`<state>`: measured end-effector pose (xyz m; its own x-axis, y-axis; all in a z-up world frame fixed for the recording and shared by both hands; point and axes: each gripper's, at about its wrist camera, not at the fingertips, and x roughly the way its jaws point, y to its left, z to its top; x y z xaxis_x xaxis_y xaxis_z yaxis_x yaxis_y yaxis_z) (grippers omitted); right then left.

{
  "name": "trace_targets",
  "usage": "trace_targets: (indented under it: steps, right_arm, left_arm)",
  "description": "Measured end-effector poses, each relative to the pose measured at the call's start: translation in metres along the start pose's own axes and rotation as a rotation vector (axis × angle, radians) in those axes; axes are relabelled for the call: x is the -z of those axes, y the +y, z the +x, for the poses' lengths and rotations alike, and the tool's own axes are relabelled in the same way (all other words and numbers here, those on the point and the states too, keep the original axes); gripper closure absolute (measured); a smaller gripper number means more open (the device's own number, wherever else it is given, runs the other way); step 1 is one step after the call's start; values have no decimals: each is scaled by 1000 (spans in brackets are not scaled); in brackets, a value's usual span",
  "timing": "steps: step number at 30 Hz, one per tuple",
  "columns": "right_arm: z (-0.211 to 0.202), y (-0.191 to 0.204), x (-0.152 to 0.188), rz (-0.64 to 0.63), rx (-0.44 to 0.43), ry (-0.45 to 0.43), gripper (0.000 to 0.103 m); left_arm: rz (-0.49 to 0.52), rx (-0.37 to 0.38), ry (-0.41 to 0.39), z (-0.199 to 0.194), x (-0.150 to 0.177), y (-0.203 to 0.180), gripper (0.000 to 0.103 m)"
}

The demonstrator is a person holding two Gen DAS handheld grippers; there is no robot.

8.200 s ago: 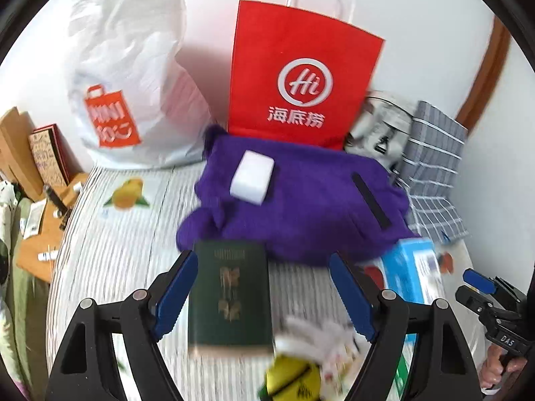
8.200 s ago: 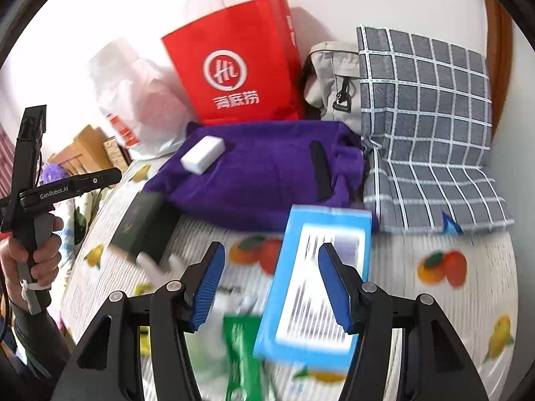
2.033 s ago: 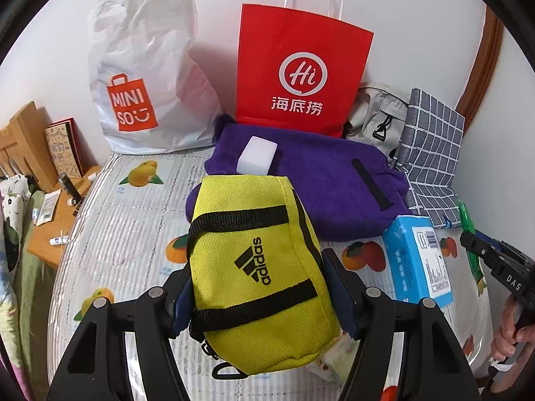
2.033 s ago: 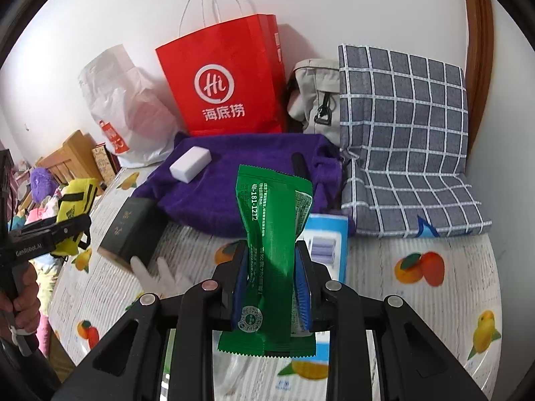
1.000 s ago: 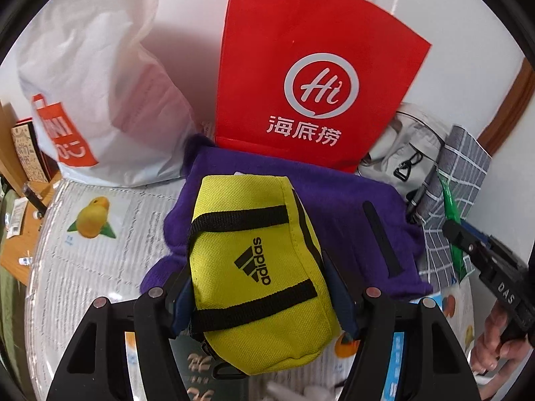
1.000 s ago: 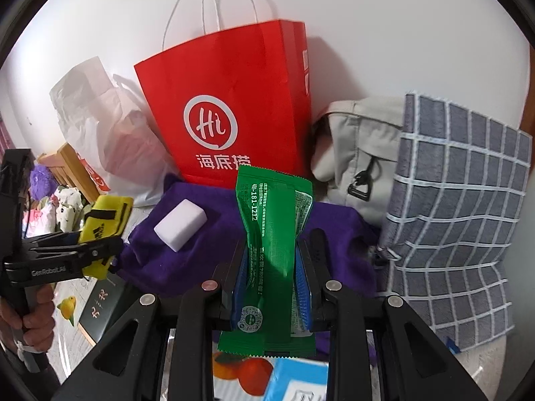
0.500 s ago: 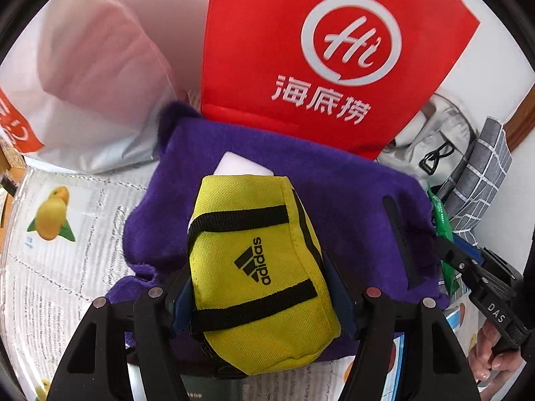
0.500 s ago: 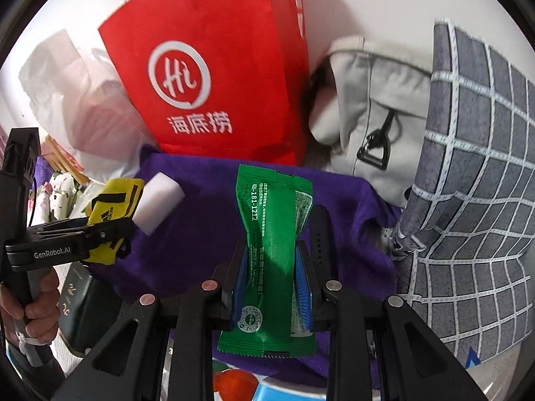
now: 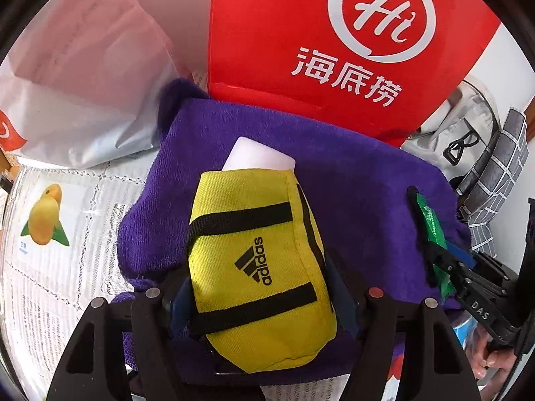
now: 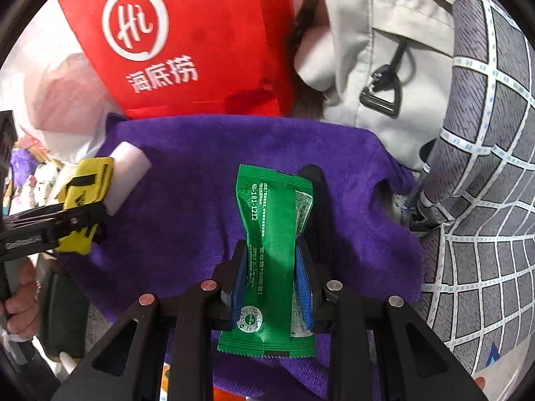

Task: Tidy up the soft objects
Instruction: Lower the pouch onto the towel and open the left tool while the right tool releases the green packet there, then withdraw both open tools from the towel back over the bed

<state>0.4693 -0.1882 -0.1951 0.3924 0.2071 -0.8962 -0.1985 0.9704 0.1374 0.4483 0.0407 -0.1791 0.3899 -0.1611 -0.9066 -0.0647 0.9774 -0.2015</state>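
Note:
A yellow Adidas pouch point(image 9: 260, 267) with black straps hangs in my left gripper point(image 9: 262, 300), whose pads are shut on its sides. It hovers close over a purple towel point(image 9: 351, 183) and hides the near end of a white foam block point(image 9: 257, 153) lying there. My right gripper point(image 10: 272, 284) is shut on a green snack packet point(image 10: 274, 234), pinched at the waist, just above the towel point(image 10: 200, 200) beside a black strip. Each view also shows the other hand: the packet point(image 9: 431, 227) at the right, the pouch point(image 10: 87, 193) at the left.
A red paper bag point(image 9: 334, 33) stands upright behind the towel, with a white plastic bag point(image 9: 83, 67) to its left. A grey bag point(image 10: 384, 50) and a checked grey cushion point(image 10: 485, 167) crowd the right. The fruit-print sheet point(image 9: 50, 217) lies to the left.
Both grippers have sunk and moved in towards the purple towel, each keeping its grip. The red bag looms larger, and the yellow pouch now overlaps the white block.

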Motion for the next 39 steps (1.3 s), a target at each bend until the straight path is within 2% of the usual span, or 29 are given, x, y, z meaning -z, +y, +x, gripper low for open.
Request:
trace_targets:
  steps: [6,8,10,12,19,24,29,35,39]
  right_arm:
    - [2,8,1,-25,-8,-7,73]
    - [3,8,0,-17,-19,-14,65]
    - [-1,7,-1,-6,-36,-29,45]
    - [-4,7,-1,-8,-42,-44,37]
    - [-38,11,-1,-10,-23,-113,37]
    - [-69,22,20,-26,-17,-150,36]
    - [-100,27,59,-64,38,-161,35]
    - [-129,35,110,-30,-46,-156,35]
    - [-146,45,148,-51,-66,-150,34]
  left_arm:
    - [-1,9,22,7,-4,0,29]
    - [2,1,22,11,-5,-3,26]
    - [6,-13,18,11,-6,-6,25]
    - [7,-22,4,9,-8,-9,22]
    - [-5,-51,-52,-15,-8,-14,21]
    - [-12,-65,-126,-49,-2,-11,21]
    - [22,-37,-190,-84,20,-6,21]
    - [75,-38,-289,-128,64,-3,21]
    - [76,-7,-276,-144,95,2,21]
